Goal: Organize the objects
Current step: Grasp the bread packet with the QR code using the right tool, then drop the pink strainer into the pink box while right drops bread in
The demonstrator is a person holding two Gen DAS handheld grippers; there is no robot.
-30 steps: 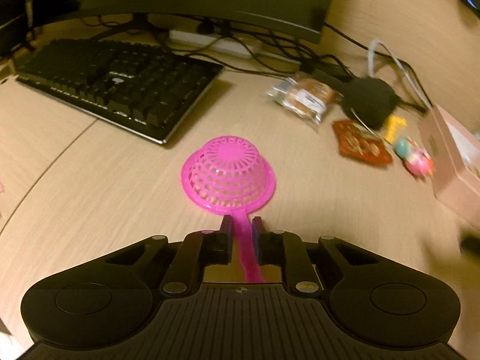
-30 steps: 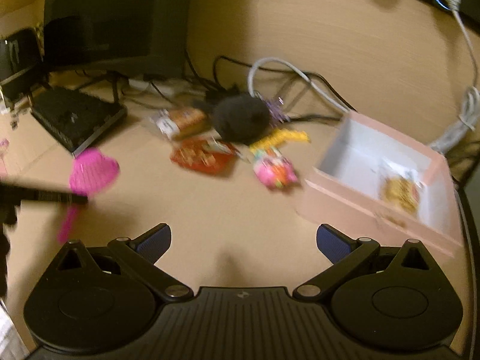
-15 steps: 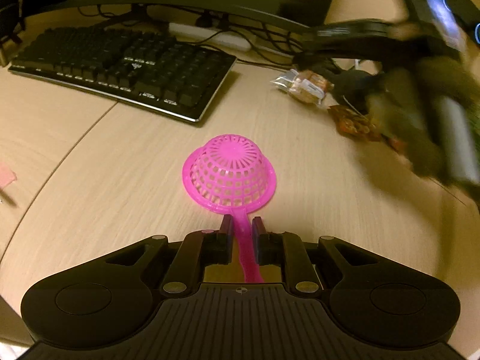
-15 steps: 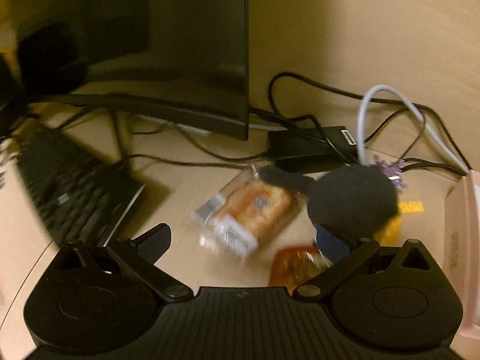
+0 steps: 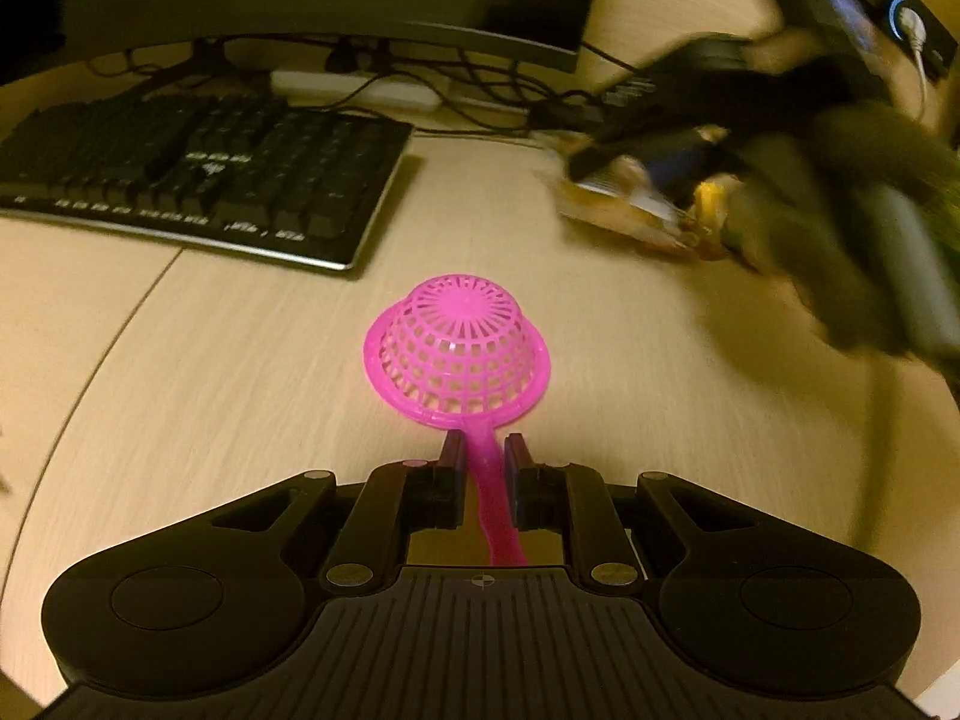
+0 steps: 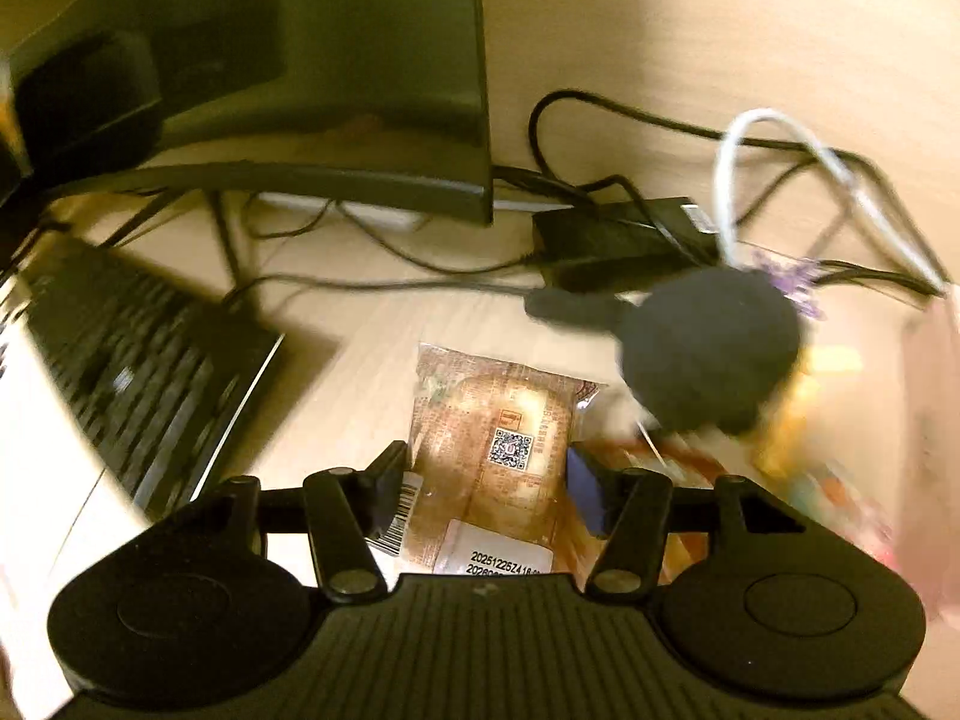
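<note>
Jaws of the right gripper (image 6: pixel 486 474), just closing, straddle the bread packet (image 6: pixel 492 450), seemingly touching its edges.

The right claw (image 6: pixel 486 480) is now far left of the pink box, over the wrapped bread packet (image 6: pixel 492 450); its jaws have just been closing around the packet, apparently touching its sides.

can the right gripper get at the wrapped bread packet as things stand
Probably yes. The right gripper already straddles the bread packet, its jaws just closing in on both sides with nothing between. The black round thing sits beside it, seemingly clear.
</note>
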